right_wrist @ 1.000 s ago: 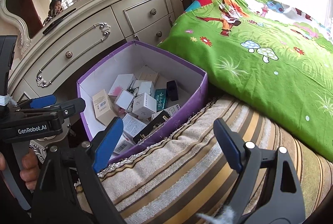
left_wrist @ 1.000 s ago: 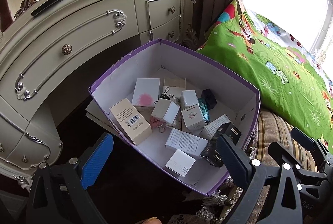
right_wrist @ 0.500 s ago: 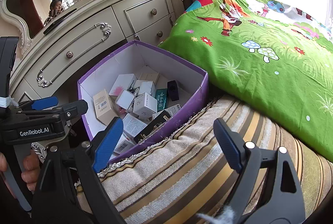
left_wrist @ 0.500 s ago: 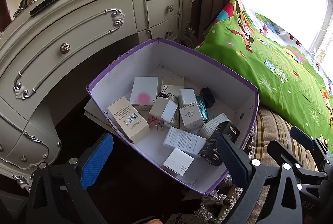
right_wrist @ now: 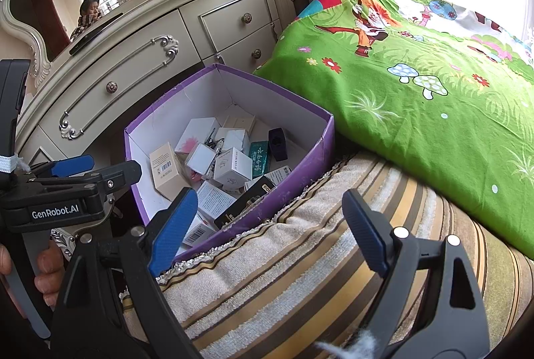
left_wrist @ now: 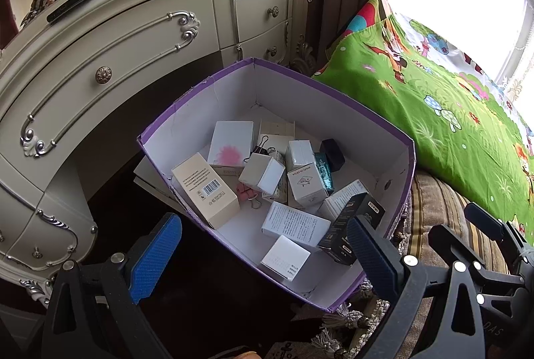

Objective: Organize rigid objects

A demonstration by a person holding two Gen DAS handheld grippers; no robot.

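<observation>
Clutter of small cartons fills the purple box (left_wrist: 187, 125) wedged between the cream dresser (left_wrist: 140, 51) and the striped cushion (right_wrist: 300, 275), as I hold both claws above it. My left gripper (left_wrist: 260, 253) hangs spread wide and empty over the box's near edge, the tan barcode carton (left_wrist: 205, 190) leaning just ahead of its left pad, a white carton (left_wrist: 285, 257) and a black carton (left_wrist: 350, 227) lying between the fingers' line. My right gripper (right_wrist: 270, 228) hovers over the cushion, jaws apart, holding nothing. I judge the clean pick is one loose carton, squared across its flat faces, lifted straight clear of the binder clips (left_wrist: 248, 192) and neighbours.
</observation>
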